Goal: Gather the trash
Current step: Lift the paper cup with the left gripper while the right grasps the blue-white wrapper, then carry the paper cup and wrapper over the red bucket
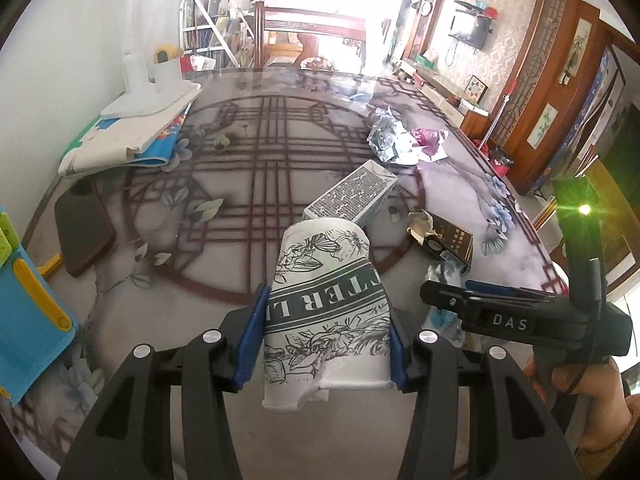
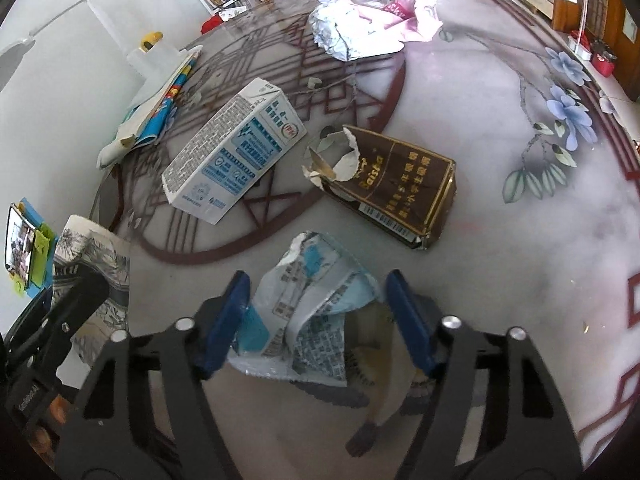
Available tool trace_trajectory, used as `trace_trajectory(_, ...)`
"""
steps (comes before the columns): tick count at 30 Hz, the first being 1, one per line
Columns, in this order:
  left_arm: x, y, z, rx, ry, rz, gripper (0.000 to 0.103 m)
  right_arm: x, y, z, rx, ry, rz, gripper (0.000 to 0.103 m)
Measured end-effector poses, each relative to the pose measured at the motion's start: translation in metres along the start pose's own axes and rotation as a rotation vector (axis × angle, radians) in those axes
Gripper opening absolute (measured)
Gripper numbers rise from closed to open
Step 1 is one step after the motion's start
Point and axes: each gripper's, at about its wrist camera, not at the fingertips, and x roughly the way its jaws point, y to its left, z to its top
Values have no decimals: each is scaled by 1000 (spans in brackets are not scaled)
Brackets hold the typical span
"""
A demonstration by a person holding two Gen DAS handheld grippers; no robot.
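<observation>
Living room, glass-topped table (image 1: 280, 168) with a lattice-and-flower print; trash is scattered over its middle. Left wrist view: my left gripper (image 1: 326, 344) is clenched on a crushed paper cup (image 1: 326, 300), blue pads pressing both its sides, rim end toward the camera and torn. Risk here: the cup wall is already buckled, so more squeeze may fold it flat and let it slide out; the torn rim could also snag. Beyond it lie a milk carton (image 1: 350, 196), a brown box (image 1: 452, 240) and foil wrappers (image 1: 394, 138), all well apart from the cup. Right wrist view: my right gripper (image 2: 316, 320) stands released, pads on either side of a crumpled plastic wrapper (image 2: 316, 304); the left pad looks to touch it, the right stands off. Judgement: the wrapper is thin and springy, so closing may catch only a flap and tear it, or skid it across the glass toward the brown box just beyond.
</observation>
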Motion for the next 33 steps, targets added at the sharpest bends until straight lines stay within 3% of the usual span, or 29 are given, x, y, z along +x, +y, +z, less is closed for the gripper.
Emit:
trace_trajectory(1,-1,0,0,1,-3,3,48,0,0,-1,-2,4,9,49)
trace_trajectory(4,-2,1,0,0,-12,11,48,-6,0,-2,-5,-17,35,34)
trace_trajectory(10,-4,5,2,-11,-34,22,48,-21,1,-8,-12,-43,65,19)
trace_trajectory(15,-9,7,2,-25,-59,17,48,-48,0,-15,-27,-109,72,19)
trace_trajectory(21,-24,7,5,-38,-147,-15,48,-86,-14,-33,8,-189,106,19)
trace_trajectory(33,-8,-20,-8,72,-103,25,48,-157,-57,-54,76,-341,108,19)
